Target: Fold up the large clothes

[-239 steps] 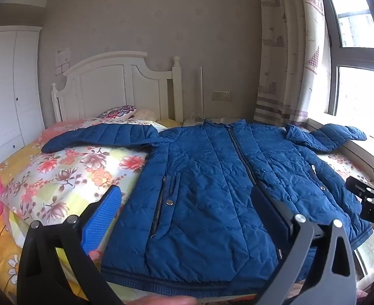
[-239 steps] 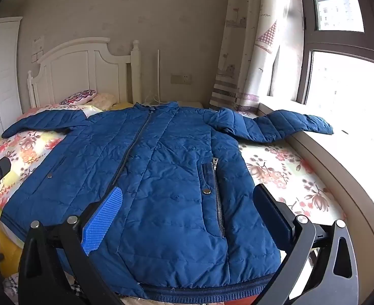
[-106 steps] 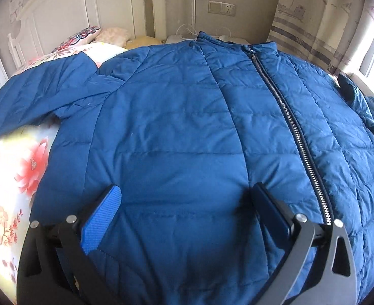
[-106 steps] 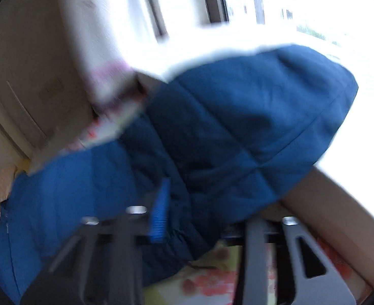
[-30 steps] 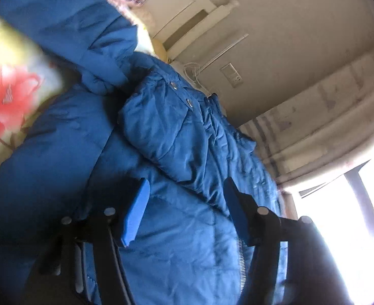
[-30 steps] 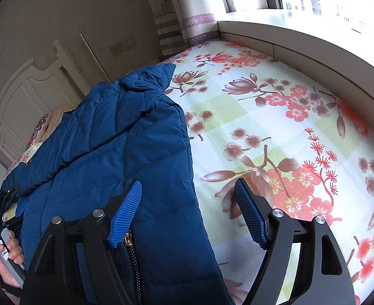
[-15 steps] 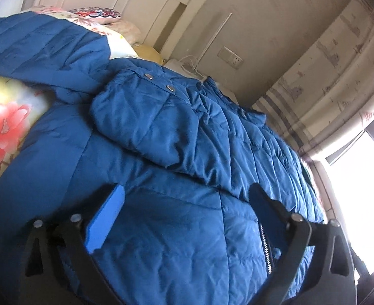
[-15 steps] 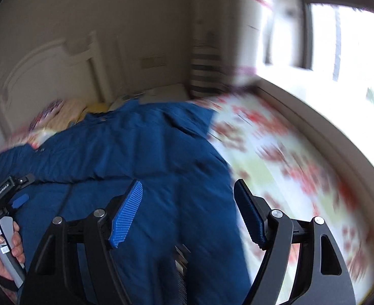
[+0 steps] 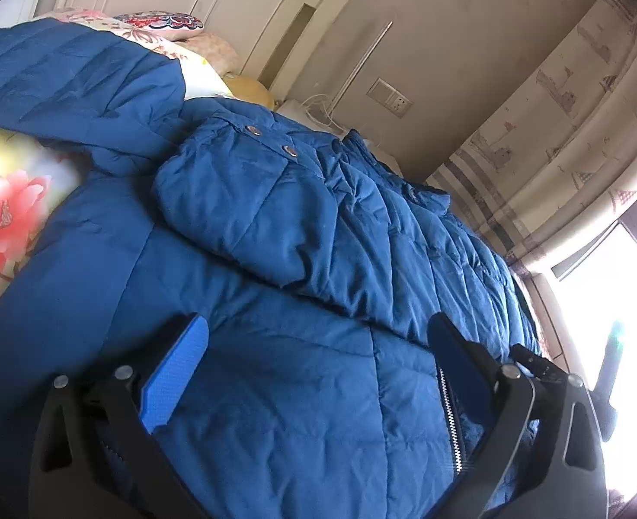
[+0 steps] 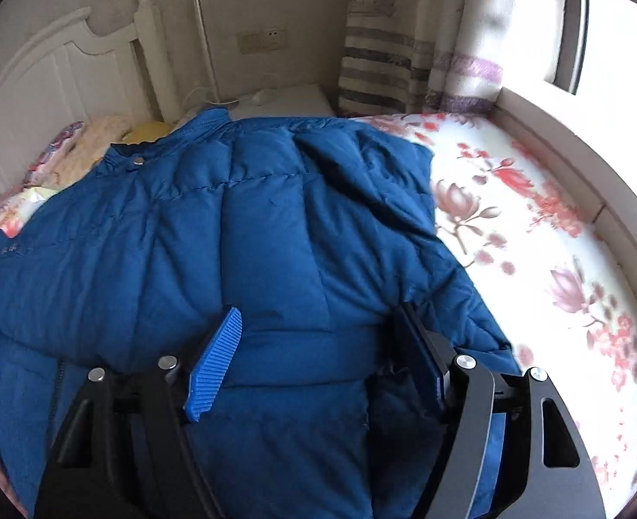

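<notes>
While sleeves go in: blue padded jacket (image 9: 309, 411) spread on floral bed (image 9: 2, 216)
Left wrist view: left gripper (image 9: 318, 363) just opened wide, holding nothing, folded sleeve (image 9: 249, 216) mid-frame. Right wrist view: right gripper (image 10: 322, 354) narrowing around a jacket fold at lower centre, grip uncertain; next, probably clamp and carry toward frame left

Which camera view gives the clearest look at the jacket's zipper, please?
The left wrist view: the zipper shows its metal teeth running between that hand-held gripper's fingers. The right wrist view shows only a short dark stretch near the left edge.
</notes>
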Demonstrator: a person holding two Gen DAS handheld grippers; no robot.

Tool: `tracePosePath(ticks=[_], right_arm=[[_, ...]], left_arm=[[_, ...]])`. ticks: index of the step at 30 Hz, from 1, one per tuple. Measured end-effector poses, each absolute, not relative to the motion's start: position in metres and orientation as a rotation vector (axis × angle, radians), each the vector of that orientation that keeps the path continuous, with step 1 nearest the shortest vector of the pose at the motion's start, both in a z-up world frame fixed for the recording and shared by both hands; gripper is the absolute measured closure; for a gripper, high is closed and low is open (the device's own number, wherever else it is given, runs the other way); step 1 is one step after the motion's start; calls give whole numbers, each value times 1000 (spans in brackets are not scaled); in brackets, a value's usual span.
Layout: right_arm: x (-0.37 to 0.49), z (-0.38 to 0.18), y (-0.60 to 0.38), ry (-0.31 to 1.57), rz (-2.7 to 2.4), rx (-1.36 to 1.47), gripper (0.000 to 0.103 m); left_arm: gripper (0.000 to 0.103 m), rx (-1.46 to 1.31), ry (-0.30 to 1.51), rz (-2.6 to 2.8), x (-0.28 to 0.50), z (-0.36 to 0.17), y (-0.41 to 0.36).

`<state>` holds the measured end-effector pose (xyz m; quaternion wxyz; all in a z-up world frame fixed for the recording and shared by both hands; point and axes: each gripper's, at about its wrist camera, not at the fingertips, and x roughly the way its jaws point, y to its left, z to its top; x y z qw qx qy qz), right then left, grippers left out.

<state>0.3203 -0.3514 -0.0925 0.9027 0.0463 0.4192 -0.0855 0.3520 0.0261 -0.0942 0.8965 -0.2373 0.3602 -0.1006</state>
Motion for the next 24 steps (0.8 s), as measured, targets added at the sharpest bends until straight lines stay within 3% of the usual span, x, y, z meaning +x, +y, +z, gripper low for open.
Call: tracePosePath(ticks=[11, 14, 17, 19, 24], right_arm=[[333, -76, -326, 853, -238, 9, 33], [345, -65, -312, 772, -204, -13, 29], [373, -107, -299, 912, -253, -130, 23], [372, -105, -303, 898, -287, -108, 17], [355, -98, -321, 839, -363, -30, 18]], left_arm=[[3, -487, 750, -195, 350, -94, 28], [2, -464, 761, -184, 352, -94, 24], [2, -458, 764, -181, 352, -94, 24], [2, -463, 763, -184, 352, -95, 25], [2, -456, 767, -181, 353, -97, 26]])
